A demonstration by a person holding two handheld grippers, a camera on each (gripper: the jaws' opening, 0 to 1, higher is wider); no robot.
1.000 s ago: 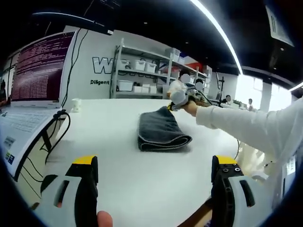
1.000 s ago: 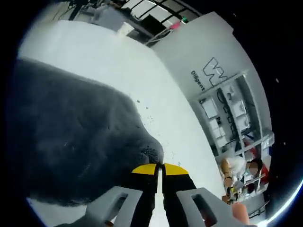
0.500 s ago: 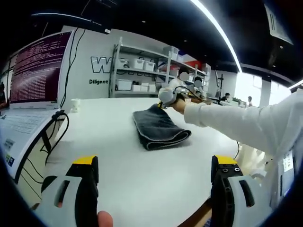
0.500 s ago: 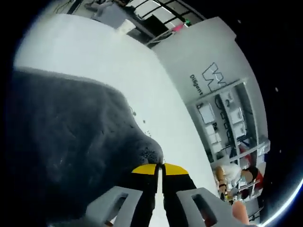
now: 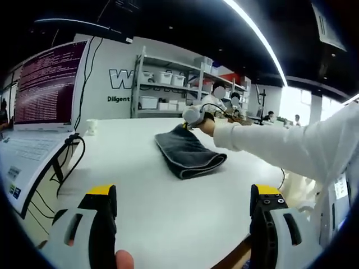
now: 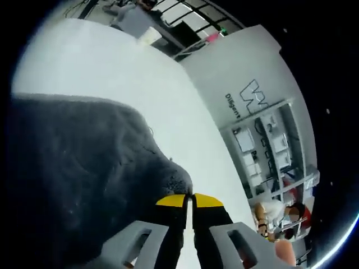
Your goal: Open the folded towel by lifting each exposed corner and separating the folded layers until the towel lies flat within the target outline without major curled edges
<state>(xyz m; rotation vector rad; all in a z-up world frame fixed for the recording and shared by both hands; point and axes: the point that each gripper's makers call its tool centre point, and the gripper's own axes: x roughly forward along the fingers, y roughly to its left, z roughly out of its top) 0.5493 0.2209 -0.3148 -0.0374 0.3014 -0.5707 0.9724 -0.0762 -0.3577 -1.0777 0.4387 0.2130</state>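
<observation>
The dark grey folded terry towel [image 5: 189, 153] was seen lying on the white surface [image 5: 168, 213], well ahead of the left hand-held gripper [image 5: 182, 221]. That gripper was held wide open and empty, low over the surface and far from the cloth. The right hand-held gripper [image 6: 189, 200] was closed, its yellow-tipped jaws pressed together on the towel's far corner; in the left gripper view it [image 5: 192, 116] was seen at the far end of the towel, carried at the end of a white sleeve [image 5: 286, 151].

The task was judged to be at an early stage: 1 corner was gripped and slightly raised, but the layers were not yet separated, the near edge was still rolled into a thick fold, and no target outline could be made out. The unfolding of every layer and the flattening were left to do.

Compared with 1 second earlier, the towel had been turned and dragged a little to the left in the left gripper view, and the pinch on the corner had been kept.
</observation>
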